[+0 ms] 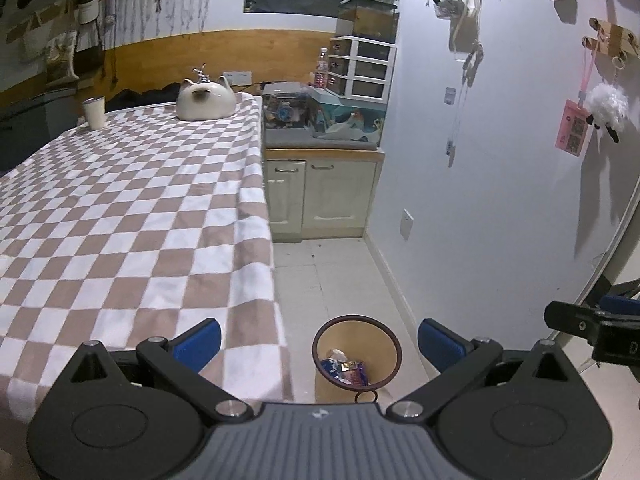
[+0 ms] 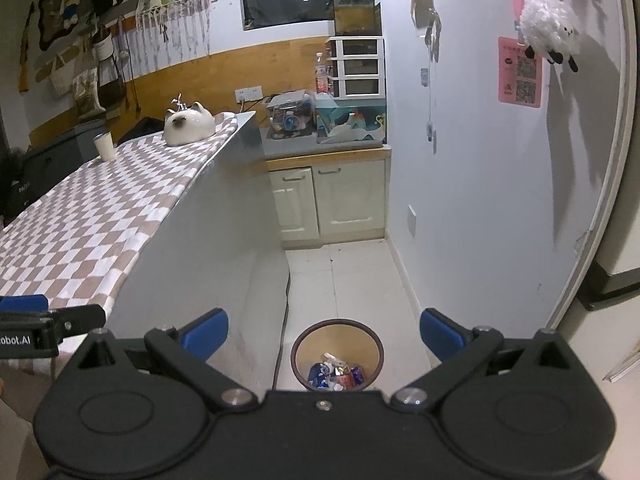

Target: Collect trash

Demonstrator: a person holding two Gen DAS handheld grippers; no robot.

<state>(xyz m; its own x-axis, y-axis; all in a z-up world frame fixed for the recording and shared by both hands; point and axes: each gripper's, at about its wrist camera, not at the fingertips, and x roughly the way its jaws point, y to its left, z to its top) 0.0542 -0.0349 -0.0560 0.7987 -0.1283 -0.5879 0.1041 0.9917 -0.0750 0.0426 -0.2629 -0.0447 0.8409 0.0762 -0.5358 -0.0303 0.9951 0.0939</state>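
A round tan trash bin [image 1: 382, 340] with a dark rim stands on the floor beside the table; it also shows in the right wrist view [image 2: 362, 342]. Crumpled wrappers [image 1: 346, 368] lie in it, and show in the right wrist view [image 2: 336, 374] too. My left gripper [image 1: 319, 340] is open and empty, above the bin at the table's edge. My right gripper [image 2: 324, 330] is open and empty, above the bin. The right gripper's tip shows at the left view's right edge [image 1: 592, 326]; the left gripper's tip shows at the right view's left edge [image 2: 48, 320].
The table with a brown and white checkered cloth [image 1: 132, 208] carries a cat-shaped ceramic [image 1: 206, 100] and a white cup [image 1: 94, 112] at its far end. A cream cabinet [image 1: 324, 196] with tanks on top stands ahead. The white wall [image 1: 500, 184] runs along the right.
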